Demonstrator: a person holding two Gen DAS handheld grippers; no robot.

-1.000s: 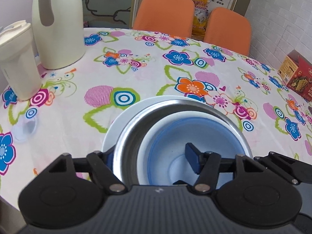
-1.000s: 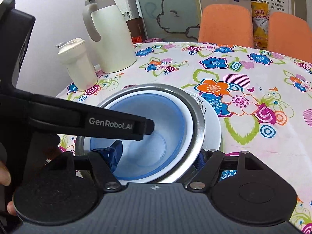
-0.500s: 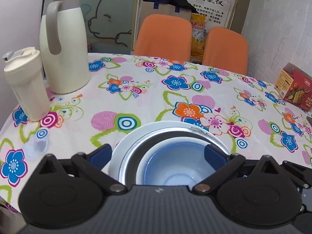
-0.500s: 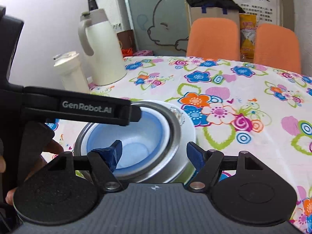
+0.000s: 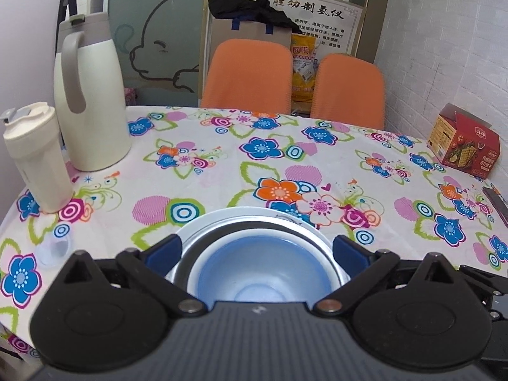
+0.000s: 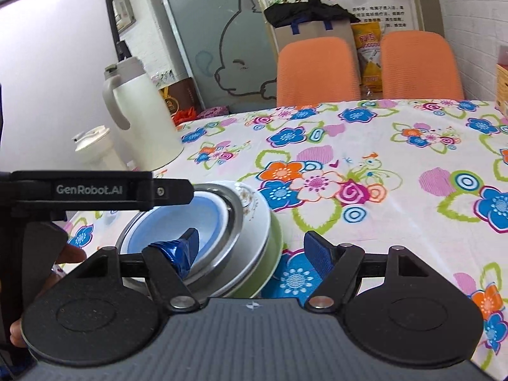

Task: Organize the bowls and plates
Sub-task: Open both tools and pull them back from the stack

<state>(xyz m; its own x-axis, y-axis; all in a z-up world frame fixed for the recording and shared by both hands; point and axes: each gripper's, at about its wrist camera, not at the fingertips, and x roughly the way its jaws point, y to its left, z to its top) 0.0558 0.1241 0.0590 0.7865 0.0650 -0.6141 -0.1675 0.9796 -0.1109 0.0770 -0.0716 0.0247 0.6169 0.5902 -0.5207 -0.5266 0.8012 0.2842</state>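
Blue bowl (image 5: 263, 273): near half hidden behind the gripper body.
Dark flat object (image 5: 497, 200): cut off by the right edge; unidentifiable.
Poster text (image 5: 317, 28): too small to read.
Hand (image 6: 68, 255): mostly hidden.

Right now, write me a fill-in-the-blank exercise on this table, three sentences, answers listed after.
1. The blue bowl sits nested inside a ____ bowl.
2. Both chairs behind the table have backs coloured ____.
3. In the left wrist view, the small lidded cup stands to the ____ of the tall cream jug.

Missing words: metal; orange; left
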